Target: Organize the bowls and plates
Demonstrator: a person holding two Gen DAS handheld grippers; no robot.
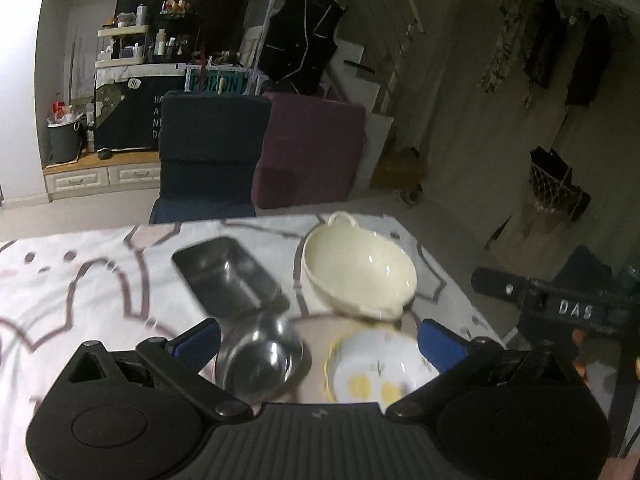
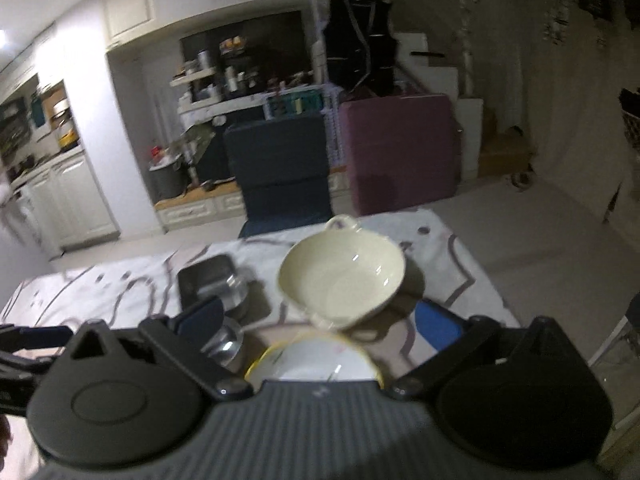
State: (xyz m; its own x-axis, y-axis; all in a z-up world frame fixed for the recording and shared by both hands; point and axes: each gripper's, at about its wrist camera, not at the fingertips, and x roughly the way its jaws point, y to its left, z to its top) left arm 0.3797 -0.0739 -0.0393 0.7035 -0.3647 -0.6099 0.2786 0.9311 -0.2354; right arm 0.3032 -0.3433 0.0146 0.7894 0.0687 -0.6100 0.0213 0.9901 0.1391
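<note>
Left wrist view showed the patterned cloth-covered table; at its centre sat a glossy cream two-handled bowl, with a rectangular steel tray at nine o'clock, a round steel bowl at seven and a yellow-rimmed floral bowl at six. Left gripper and right gripper both stood spread wide, empty.

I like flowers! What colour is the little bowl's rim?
Yellow rim on the little bowl, clearest in the left wrist view.

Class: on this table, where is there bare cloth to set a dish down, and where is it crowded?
Free: the cloth left of the metal tray, out to the table's left edge. Crowded: the right end, where tray, steel bowl, cream bowl and yellow-rimmed dish cluster.
</note>
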